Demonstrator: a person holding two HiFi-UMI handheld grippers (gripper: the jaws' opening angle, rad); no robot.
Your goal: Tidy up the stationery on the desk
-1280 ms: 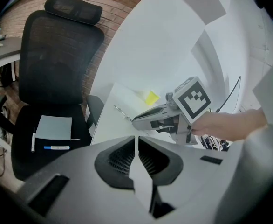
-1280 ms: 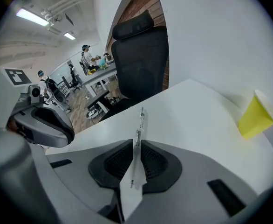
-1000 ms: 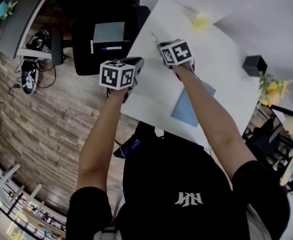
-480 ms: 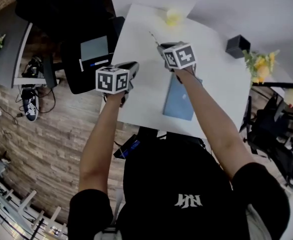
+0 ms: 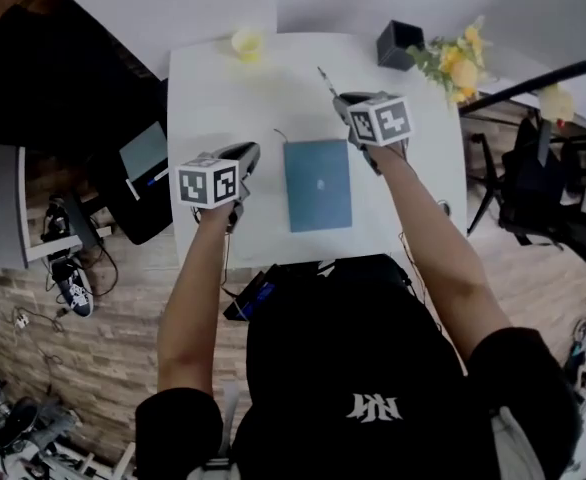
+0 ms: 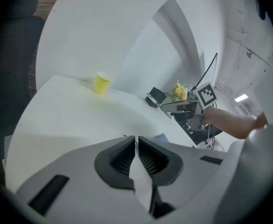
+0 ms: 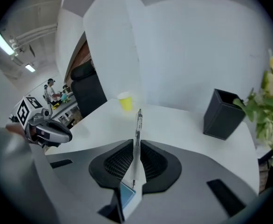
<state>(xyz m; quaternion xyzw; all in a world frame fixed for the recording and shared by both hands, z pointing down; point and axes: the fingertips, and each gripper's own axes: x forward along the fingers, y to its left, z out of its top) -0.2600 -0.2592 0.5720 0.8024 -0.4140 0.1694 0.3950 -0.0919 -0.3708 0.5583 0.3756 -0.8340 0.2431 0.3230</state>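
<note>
My right gripper (image 5: 341, 98) (image 7: 136, 148) is shut on a slim clear pen (image 7: 138, 125), which sticks forward past the jaws over the white desk (image 5: 213, 88). The pen's tip (image 5: 325, 76) points toward the desk's back edge. A black pen holder (image 5: 400, 44) (image 7: 222, 113) stands at the back right, apart from the pen. A blue notebook (image 5: 317, 183) lies flat between the grippers. At the desk's left side, my left gripper (image 5: 245, 153) (image 6: 136, 146) has its jaws closed to a thin slit with nothing between them.
A yellow cup (image 5: 248, 41) (image 6: 101, 83) stands at the back left of the desk. Yellow flowers (image 5: 455, 63) (image 7: 271, 97) sit beside the pen holder. A black chair (image 5: 33, 68) stands off the left edge and another chair (image 5: 553, 198) to the right.
The head view has swung round. Both grippers have moved right across the desk; the right one carried the pen toward the back right. The notebook now lies between them.
</note>
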